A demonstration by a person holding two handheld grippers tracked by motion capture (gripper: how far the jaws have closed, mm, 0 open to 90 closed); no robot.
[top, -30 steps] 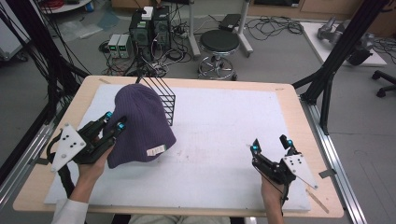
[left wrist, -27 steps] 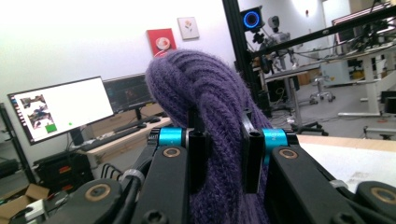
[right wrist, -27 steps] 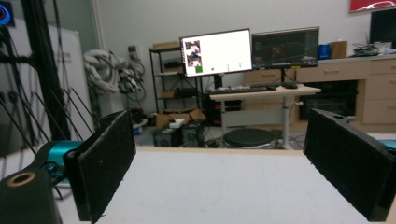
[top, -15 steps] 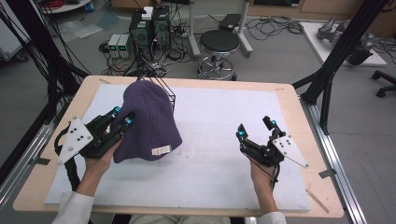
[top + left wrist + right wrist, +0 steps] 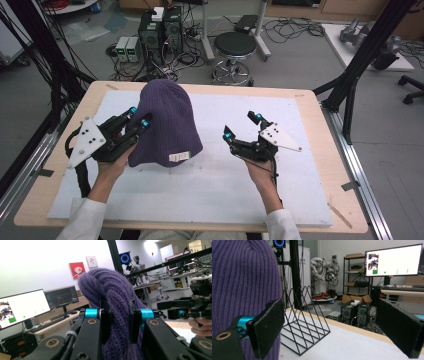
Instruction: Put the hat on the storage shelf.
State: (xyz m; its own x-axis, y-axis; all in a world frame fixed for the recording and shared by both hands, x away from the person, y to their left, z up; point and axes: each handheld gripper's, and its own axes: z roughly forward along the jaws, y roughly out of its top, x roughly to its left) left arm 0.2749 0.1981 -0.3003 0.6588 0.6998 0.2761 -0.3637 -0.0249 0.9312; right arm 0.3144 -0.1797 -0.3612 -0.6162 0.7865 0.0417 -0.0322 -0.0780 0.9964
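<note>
A purple knit beanie [image 5: 167,120] stands raised at the left middle of the white mat [image 5: 215,185], its cuff with a small pale label hanging toward me. My left gripper [image 5: 138,116] is shut on a fold of the beanie's left side; in the left gripper view the knit [image 5: 107,285] bunches between the two jaws of that gripper [image 5: 118,325]. My right gripper [image 5: 239,124] hovers to the right of the hat, apart from it and open. In the right gripper view the beanie [image 5: 242,277] fills the left beside this gripper [image 5: 332,325], whose jaws stand wide with nothing between them.
A black wire rack [image 5: 304,322] with triangular dividers stands on the mat just behind the beanie. The wooden table [image 5: 322,115] ends at metal rails on both sides. Beyond its far edge are a stool [image 5: 235,50], computer boxes [image 5: 160,30] and cables on the floor.
My right gripper has risen and moved left across the mat toward the beanie. The beanie has been lifted and drawn a little toward the far side, now covering the rack in the high view.
</note>
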